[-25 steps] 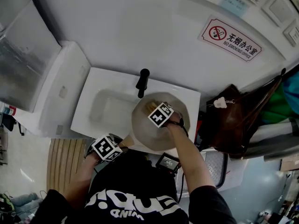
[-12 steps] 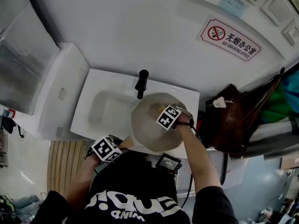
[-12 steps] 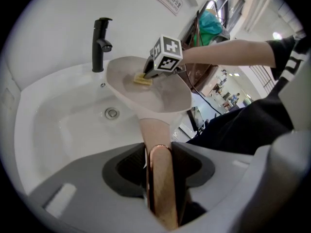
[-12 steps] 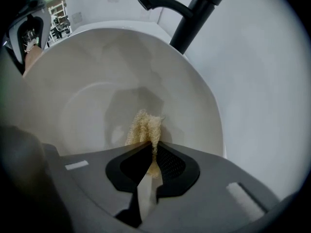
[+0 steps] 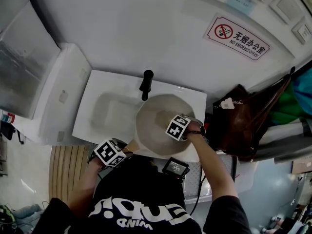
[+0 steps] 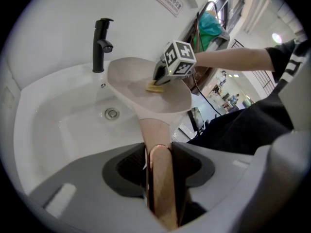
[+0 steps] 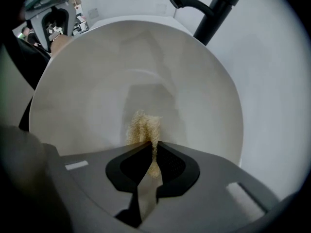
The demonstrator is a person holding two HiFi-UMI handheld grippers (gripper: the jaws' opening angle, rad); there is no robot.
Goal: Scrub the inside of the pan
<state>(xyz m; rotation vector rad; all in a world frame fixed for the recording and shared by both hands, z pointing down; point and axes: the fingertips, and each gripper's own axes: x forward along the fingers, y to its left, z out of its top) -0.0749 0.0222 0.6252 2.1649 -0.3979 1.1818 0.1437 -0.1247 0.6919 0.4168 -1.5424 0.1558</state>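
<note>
A: Pan (image 5: 155, 123), position?
B: Centre of the head view, over the right half of the white sink (image 5: 100, 94), just below the black tap (image 5: 146, 84). The pale inside faces up. Cannot tell whether it rests on the sink's rim.
A: Left claw (image 6: 159, 152)?
B: Lower left of the pan in the head view. Jaws partway closed and clamped on the pan's brown handle (image 6: 156, 130), which runs straight between the pads.
A: Right claw (image 7: 149, 152)?
B: Points down into the pan, right of its middle. Jaws nearly together, pinching a tan fibrous scrubber (image 7: 144, 126). The scrubber's free end lies against the pan's inner surface.
A: Contents?
B: Pan: the scrubber, under the right claw's tip. Sink: a round metal drain (image 6: 112, 113) in the basin floor, left of the pan in the left gripper view.
</note>
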